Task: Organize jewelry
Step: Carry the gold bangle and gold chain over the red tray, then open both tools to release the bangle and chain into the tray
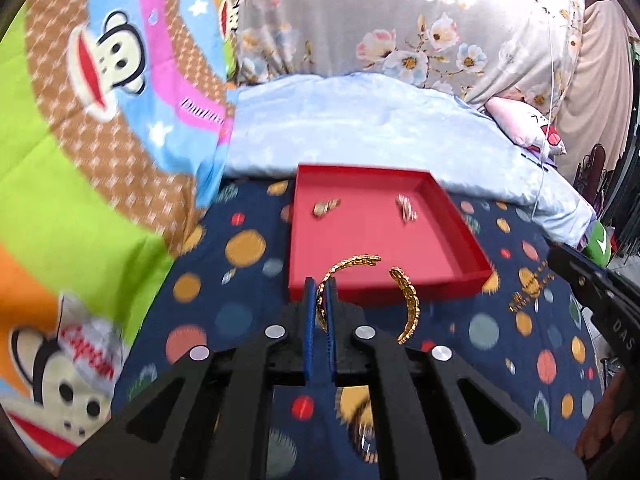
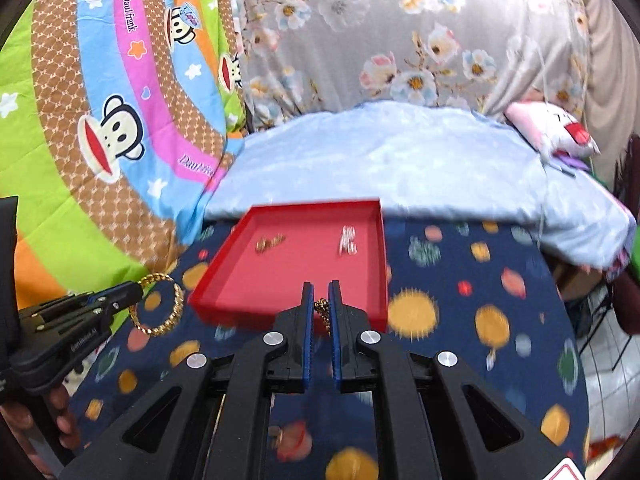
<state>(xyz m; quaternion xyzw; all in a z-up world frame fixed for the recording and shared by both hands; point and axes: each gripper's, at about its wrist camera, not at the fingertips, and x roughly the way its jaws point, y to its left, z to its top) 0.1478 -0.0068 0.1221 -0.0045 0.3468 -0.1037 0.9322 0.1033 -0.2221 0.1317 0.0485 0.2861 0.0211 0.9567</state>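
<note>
The left gripper (image 1: 321, 292) has its blue pads pinched tight on a gold bangle (image 1: 408, 304) — an open cuff with a leaf-like texture, gripped at one side so the rest of the loop stands out to the right of the fingers, clear of the cloth. From the right wrist view the same bangle (image 2: 158, 304) hangs off the tip of that gripper (image 2: 134, 292) at the near left corner of the red tray (image 2: 372, 240), just outside the tray wall.

The right gripper (image 2: 321, 304) is closed almost fully, its pads narrow on a small gold chain piece (image 2: 322, 312) that shows as a short beaded strand between them, over the near wall of the red tray.

The red tray (image 1: 472, 256) is shallow and square, lying on a dark blue cloth (image 1: 248, 312) dotted with orange, red and grey circles. Inside the tray, toward its far side, lie two small blurred items: a gold-toned one (image 1: 326, 207) at the left and a silvery one (image 1: 407, 209) at the right, well apart from each other.

Behind the tray's far wall rises a pale blue quilt (image 1: 360, 128), and beyond that a grey floral fabric (image 1: 360, 20). Left of the tray a bright cartoon-monkey blanket (image 1: 100, 100) is draped. Far right of the tray, on the quilt, a pink-and-white plush (image 2: 560, 132) rests. A hand (image 2: 60, 420) grips the left gripper's handle, low and left of the tray.
</note>
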